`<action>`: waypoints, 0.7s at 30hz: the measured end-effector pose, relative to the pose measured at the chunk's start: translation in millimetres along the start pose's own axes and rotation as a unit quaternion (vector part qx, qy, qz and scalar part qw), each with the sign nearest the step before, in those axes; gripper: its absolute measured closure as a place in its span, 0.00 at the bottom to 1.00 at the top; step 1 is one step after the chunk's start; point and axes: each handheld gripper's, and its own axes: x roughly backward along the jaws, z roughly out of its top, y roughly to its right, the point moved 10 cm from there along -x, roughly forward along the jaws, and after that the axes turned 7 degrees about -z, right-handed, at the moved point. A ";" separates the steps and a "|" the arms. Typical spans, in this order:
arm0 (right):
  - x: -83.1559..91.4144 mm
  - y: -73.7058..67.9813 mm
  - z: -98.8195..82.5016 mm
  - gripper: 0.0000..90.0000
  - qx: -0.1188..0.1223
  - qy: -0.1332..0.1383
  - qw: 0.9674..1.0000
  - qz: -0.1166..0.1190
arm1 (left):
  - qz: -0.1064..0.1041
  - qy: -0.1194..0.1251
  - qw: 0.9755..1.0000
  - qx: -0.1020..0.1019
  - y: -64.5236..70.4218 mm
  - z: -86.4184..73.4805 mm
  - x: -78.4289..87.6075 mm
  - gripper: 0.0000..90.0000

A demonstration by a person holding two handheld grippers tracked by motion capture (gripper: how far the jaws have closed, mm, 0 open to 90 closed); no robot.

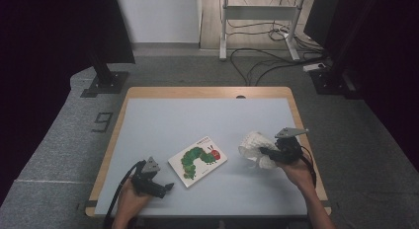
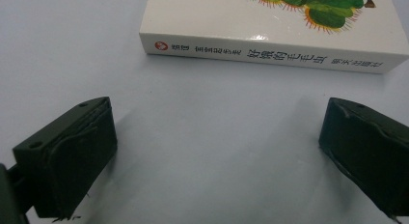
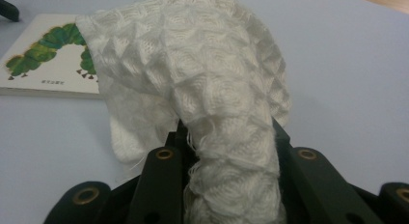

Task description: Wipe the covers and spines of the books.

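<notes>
A white picture book (image 1: 197,161) with a green caterpillar on its cover lies flat near the table's front middle; its spine (image 2: 270,55) faces my left gripper. My left gripper (image 1: 167,187) rests on the table just left of the book, jaws wide apart with only bare table between them (image 2: 217,156). My right gripper (image 1: 262,151) is lifted at the right side, shut on a white waffle-weave cloth (image 1: 255,149). The cloth (image 3: 202,89) bunches up between the jaws and drapes over them, hiding the fingertips. The book (image 3: 48,64) lies beyond it.
The table has a light blue-grey top (image 1: 197,120) with a wooden rim (image 1: 207,92). On the grey floor beyond stand a dark stand base (image 1: 104,83), a white metal frame (image 1: 257,14) and loose cables (image 1: 262,61).
</notes>
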 end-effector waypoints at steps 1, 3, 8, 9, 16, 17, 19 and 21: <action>-1.6 -2.1 2.0 0.76 0.002 0.002 1.000 0.000 | 0.000 0.000 1.000 0.000 0.0 0.0 0.0 0.00; -4.2 -6.9 5.9 0.76 0.007 0.003 1.000 0.006 | 0.000 0.000 1.000 0.000 0.0 0.0 0.0 0.00; -11.1 -19.4 14.5 0.75 0.017 0.005 1.000 0.018 | 0.000 0.000 1.000 0.000 0.1 0.0 0.0 0.00; -12.5 -21.8 16.0 0.75 0.019 0.005 1.000 0.021 | 0.000 0.000 1.000 0.000 0.1 0.0 0.0 0.00; -23.4 -40.5 26.5 0.75 0.034 0.007 0.999 0.038 | 0.000 0.000 1.000 0.001 0.2 -0.1 0.0 0.00; -25.2 -43.2 27.8 0.75 0.037 0.008 0.998 0.040 | 0.000 0.000 1.000 0.001 0.2 -0.1 0.0 0.00; -28.3 -48.1 29.9 0.75 0.040 0.007 0.998 0.044 | 0.000 0.000 1.000 0.001 0.1 -0.1 0.0 0.00; -32.3 -54.6 32.8 0.75 0.045 0.007 0.998 0.050 | 0.000 0.000 1.000 0.000 0.0 0.0 0.0 0.00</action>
